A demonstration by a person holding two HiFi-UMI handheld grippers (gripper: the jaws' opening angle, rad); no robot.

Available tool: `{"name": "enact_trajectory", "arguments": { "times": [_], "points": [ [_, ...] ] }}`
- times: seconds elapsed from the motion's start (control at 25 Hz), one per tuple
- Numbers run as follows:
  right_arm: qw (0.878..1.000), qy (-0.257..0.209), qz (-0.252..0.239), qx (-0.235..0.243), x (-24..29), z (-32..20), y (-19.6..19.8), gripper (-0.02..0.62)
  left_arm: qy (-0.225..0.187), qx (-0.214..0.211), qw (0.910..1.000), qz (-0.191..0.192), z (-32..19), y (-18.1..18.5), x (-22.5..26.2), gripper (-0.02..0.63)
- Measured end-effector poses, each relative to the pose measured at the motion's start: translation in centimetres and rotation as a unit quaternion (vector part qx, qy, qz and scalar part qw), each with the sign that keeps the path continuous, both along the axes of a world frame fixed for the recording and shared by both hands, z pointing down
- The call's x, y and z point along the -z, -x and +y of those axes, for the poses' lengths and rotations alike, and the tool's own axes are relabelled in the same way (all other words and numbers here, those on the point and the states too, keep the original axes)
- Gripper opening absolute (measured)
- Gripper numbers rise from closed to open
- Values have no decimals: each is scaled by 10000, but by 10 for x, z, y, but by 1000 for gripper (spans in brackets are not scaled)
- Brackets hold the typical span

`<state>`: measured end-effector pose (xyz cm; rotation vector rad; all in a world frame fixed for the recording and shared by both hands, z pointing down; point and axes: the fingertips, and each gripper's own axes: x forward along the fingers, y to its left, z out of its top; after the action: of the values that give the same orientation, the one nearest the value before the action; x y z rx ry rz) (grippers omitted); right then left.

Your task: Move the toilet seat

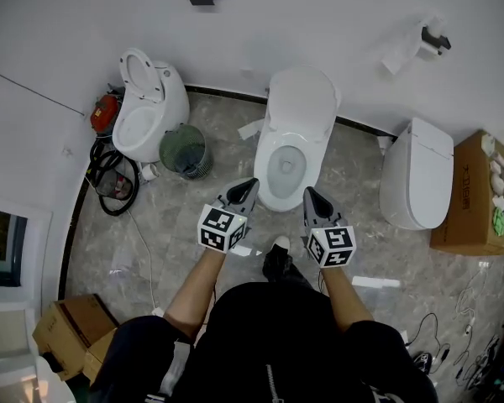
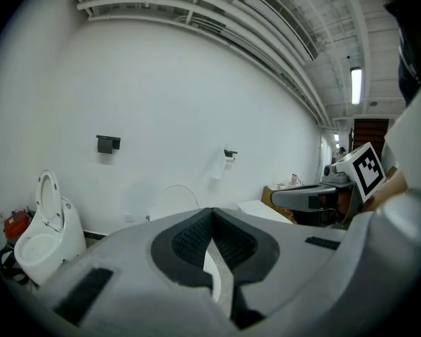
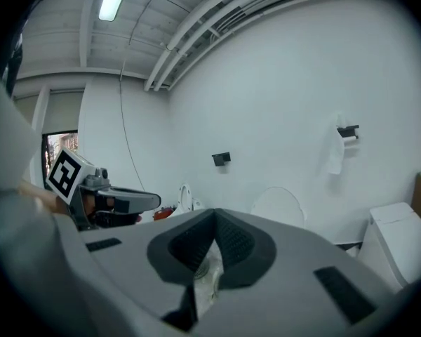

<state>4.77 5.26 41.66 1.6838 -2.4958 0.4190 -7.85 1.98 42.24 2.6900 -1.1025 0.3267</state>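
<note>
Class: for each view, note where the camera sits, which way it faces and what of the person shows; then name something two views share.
Head view: on the person's head, steeply down at the middle toilet; forearms, left tool, right tool show.
Left gripper view: on the left tool, facing the wall; own shut jaws show.
Right gripper view: on the right tool, same wall; own shut jaws show.
Shared: both gripper views show the paper holder.

White toilet (image 1: 301,103), grey marbled floor (image 1: 176,221), green bin (image 1: 185,151), brown box (image 1: 473,193) — black-and-white marker cubes (image 1: 222,228).
</note>
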Motion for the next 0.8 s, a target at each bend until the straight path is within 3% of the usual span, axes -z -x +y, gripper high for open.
{"name": "enact_trajectory", "arguments": {
  "times": [0.24, 0.8],
  "points": [
    [10000, -59, 14, 22, 8, -70, -16, 5, -76, -60, 9999, -32, -68, -18, 8, 6],
    [9989, -32, 58, -461, 11, -145, -30, 5, -43, -519, 9986, -36, -161, -35, 11, 6]
  ]
}}
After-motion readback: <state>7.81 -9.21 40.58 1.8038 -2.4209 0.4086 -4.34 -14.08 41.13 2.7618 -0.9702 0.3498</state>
